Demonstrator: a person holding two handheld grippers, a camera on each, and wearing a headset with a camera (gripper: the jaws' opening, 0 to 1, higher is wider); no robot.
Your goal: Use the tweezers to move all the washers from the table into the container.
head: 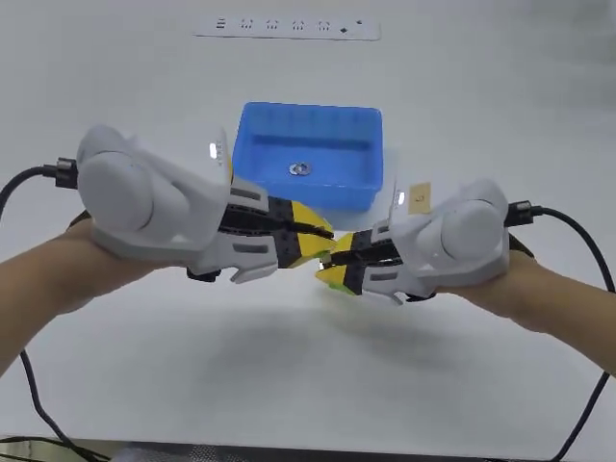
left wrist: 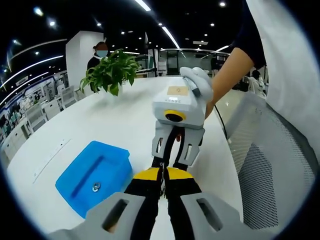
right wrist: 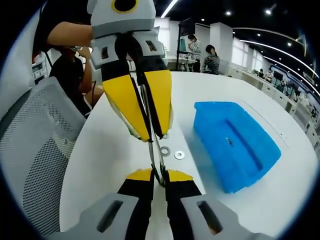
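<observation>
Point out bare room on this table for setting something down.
Free: the table up front, either side of the blue container, and behind it to the power strip. Crowded: the middle, left gripper and right gripper gripping tweezers near washers.

Washers in container, loose washers on table

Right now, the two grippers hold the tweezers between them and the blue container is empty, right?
Not empty: the blue container holds at least one washer on its floor, as the head view shows. The left gripper and right gripper do hold the tweezers between them.
</observation>
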